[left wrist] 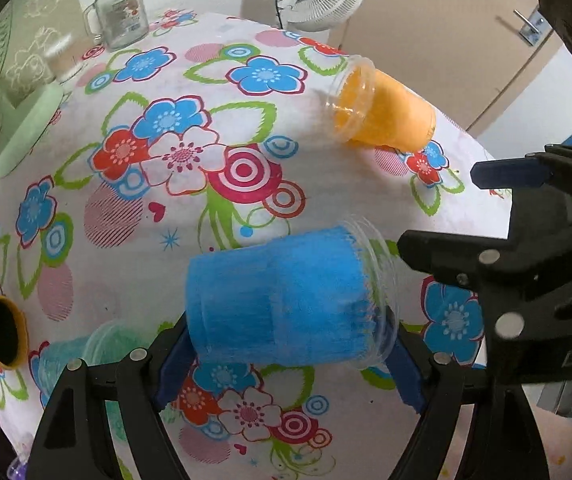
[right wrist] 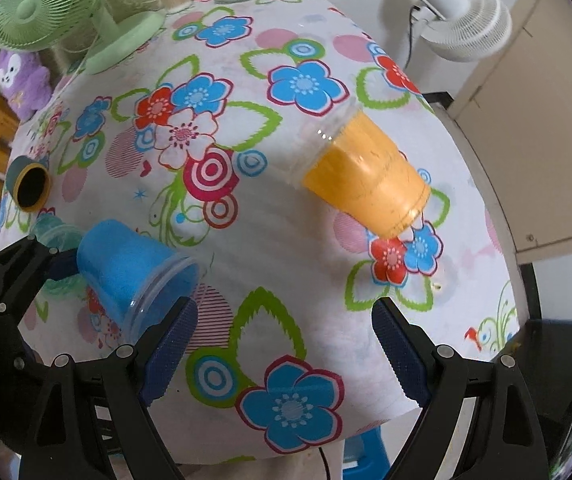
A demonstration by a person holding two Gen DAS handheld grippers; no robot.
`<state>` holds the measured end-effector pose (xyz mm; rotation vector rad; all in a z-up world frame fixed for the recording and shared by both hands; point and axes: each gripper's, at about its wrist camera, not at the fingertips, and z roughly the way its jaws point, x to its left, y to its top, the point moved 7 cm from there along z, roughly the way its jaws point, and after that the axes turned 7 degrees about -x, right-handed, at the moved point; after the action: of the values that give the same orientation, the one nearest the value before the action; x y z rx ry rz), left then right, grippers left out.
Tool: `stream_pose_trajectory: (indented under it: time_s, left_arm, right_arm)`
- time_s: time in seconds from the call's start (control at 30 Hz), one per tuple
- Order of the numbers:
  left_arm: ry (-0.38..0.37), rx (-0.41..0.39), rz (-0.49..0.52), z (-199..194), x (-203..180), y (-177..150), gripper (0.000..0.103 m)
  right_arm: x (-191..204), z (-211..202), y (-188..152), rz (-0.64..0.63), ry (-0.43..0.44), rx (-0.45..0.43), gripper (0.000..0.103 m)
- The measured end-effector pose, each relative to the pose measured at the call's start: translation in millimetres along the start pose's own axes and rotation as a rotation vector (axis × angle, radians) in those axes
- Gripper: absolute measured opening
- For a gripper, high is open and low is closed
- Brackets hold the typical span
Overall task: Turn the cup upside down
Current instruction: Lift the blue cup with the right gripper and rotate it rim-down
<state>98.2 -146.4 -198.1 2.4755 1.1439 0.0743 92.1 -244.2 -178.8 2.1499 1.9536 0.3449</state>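
My left gripper (left wrist: 286, 364) is shut on a blue cup (left wrist: 286, 300) and holds it sideways just above the floral tablecloth, rim to the right. The same cup (right wrist: 134, 272) shows in the right wrist view, held by the left gripper (right wrist: 66, 268). An orange cup (left wrist: 386, 112) lies on its side further off, also seen in the right wrist view (right wrist: 366, 176), ahead of my right gripper (right wrist: 282, 344), which is open and empty. The right gripper (left wrist: 438, 216) shows open at the right of the left wrist view.
A pale green cup (left wrist: 86, 356) lies on its side left of the blue one. A dark cup with a yellow rim (left wrist: 0, 336) lies at the table's left edge. A green fan (right wrist: 46, 12), a glass jar (left wrist: 120, 12) and a white fan (right wrist: 458, 16) stand at the far side.
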Motion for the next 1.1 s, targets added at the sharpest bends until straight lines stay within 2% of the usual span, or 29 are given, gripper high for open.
stream_pose_trajectory:
  time_s: [0.13,0.33,0.47,0.67,0.9,1.1]
  left_arm:
    - [-0.028,0.026,-0.035,3.1,-0.6,-1.1,0.092]
    - [0.014,0.015,-0.049,-5.0,-2.7,-1.0,0.094]
    - [0.038,-0.003,-0.118,-21.3,-4.1,-0.3,0.097]
    - [0.137,-0.032,-0.269,-52.8,-4.2,-10.9,0.100]
    - [0.275,-0.018,-0.532,-77.6,1.5,-44.1,0.100]
    - [0.360,-0.031,-0.685,-90.2,2.1,-69.5,0.100]
  right_arm:
    - [1.1,-2.4,-3.6,0.013,-0.006,-0.012,0.091]
    - [0.6,-10.6,-7.9,-0.004,0.008,-0.016,0.091]
    - [1.6,-18.8,-3.5,-0.060,0.035,-0.019,0.091]
    - [8.2,-36.3,10.7,-0.189,0.105,-0.043,0.091]
    - [34.2,-52.6,23.0,-0.377,0.194,-0.086,0.091]
    - [60.2,-60.6,20.5,-0.533,0.249,-0.101,0.091]
